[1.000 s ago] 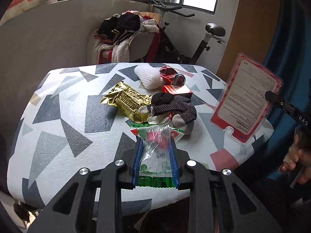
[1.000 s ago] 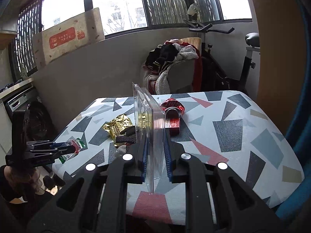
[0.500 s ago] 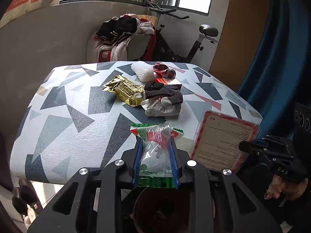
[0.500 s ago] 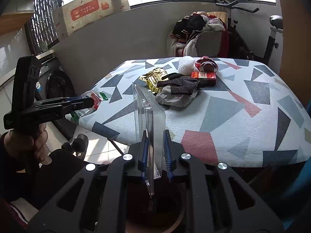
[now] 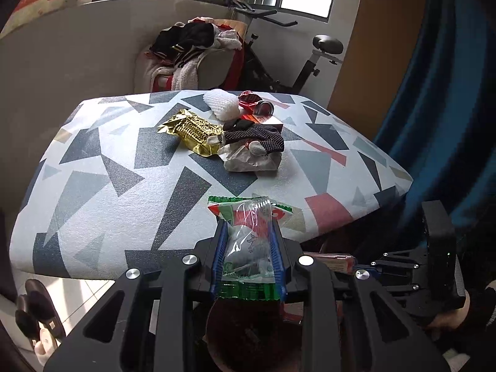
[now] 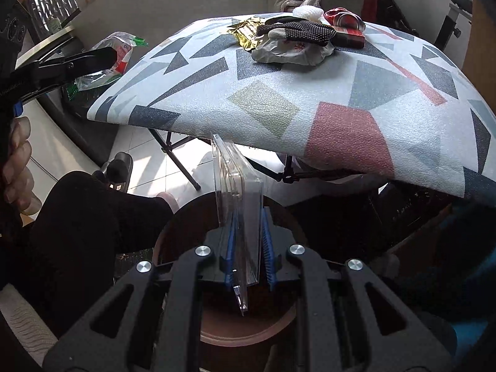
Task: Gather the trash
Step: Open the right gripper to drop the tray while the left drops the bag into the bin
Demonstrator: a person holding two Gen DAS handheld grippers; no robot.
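Observation:
My left gripper (image 5: pixel 248 241) is shut on a clear plastic wrapper with green and red print (image 5: pixel 249 235), held off the table's near edge above a brown round bin (image 5: pixel 254 334). It also shows in the right wrist view (image 6: pixel 114 59). My right gripper (image 6: pixel 246 245) is shut on a clear plastic blister pack (image 6: pixel 237 198), held below the table edge over the brown bin (image 6: pixel 248 325). On the table lie a gold foil wrapper (image 5: pixel 192 130), a dotted black glove (image 5: pixel 257 135), crumpled grey paper (image 5: pixel 251 161), a white foam net (image 5: pixel 221 108), a crushed red can (image 5: pixel 254 105) and a red box (image 5: pixel 263 121).
The table (image 5: pixel 108 170) has a cover with a triangle pattern. Behind it stand a chair piled with clothes (image 5: pixel 192 52) and an exercise bike (image 5: pixel 310 62). A blue curtain (image 5: pixel 440 108) hangs on the right. My leg in black (image 6: pixel 86 217) is left of the bin.
Both grippers have pulled back off the table and dropped lower with their loads. The blister pack has gone from above the table to below its edge, over the bin.

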